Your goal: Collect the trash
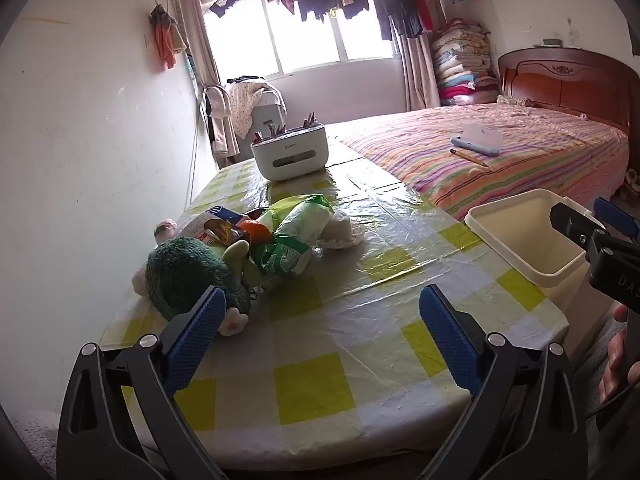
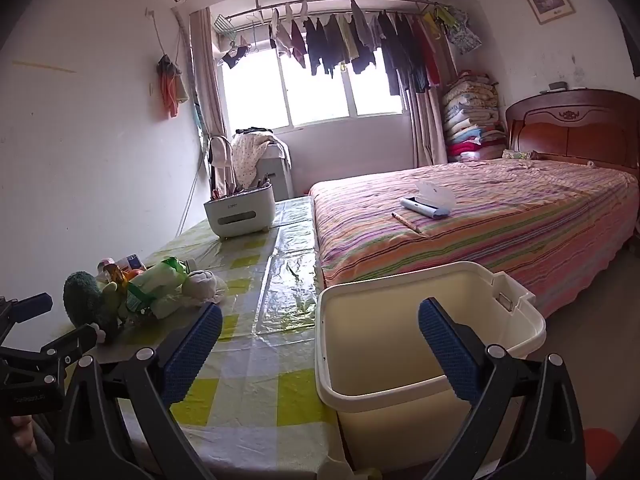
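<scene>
While the trash pile [image 1: 276, 236] of green wrappers and crumpled packets lies on the checked table [image 1: 360, 360] ahead and left of the left gripper [image 1: 320, 320], the cream bin [image 2: 400, 360] stands just under the right gripper [image 2: 320, 324]. Both claws gape wide apart, empty, touching nothing.

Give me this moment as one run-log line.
stage: before first pick | left hand-held gripper: open, empty | right hand-held gripper: open, empty | trash pile: on table, untouched | bin: beside table, empty
</scene>
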The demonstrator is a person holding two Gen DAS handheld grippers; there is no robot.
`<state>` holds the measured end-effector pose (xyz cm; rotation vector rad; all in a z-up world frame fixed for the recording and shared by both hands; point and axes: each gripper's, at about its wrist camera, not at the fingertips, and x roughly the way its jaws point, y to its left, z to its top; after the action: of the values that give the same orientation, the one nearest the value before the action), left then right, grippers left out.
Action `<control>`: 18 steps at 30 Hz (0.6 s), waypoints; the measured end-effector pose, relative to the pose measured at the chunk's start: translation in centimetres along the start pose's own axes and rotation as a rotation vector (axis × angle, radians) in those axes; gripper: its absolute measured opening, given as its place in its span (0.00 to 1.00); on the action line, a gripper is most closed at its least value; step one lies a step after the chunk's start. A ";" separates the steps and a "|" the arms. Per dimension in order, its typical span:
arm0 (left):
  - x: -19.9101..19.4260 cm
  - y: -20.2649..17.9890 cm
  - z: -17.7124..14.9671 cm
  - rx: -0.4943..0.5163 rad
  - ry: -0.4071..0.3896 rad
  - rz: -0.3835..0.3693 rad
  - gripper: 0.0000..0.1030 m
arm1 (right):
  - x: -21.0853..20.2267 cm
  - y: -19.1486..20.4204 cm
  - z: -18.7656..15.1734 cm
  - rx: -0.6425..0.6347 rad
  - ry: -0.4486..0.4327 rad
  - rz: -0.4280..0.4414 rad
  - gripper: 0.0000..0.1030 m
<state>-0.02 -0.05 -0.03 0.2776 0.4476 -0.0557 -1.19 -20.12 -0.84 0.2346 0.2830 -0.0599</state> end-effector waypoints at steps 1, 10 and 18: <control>-0.1 -0.1 0.0 0.007 -0.002 0.006 0.93 | 0.0 0.1 0.0 0.005 0.000 -0.001 0.93; 1.0 -0.2 -0.6 0.003 0.044 -0.006 0.93 | 0.6 0.4 -0.1 0.001 0.001 -0.003 0.93; 1.9 1.0 -1.4 -0.052 0.083 -0.008 0.93 | 0.6 0.6 -0.2 -0.007 -0.002 -0.004 0.93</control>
<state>1.24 1.32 -1.84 0.2276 0.5322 -0.0405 -0.63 -19.49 -1.04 0.2271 0.2819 -0.0633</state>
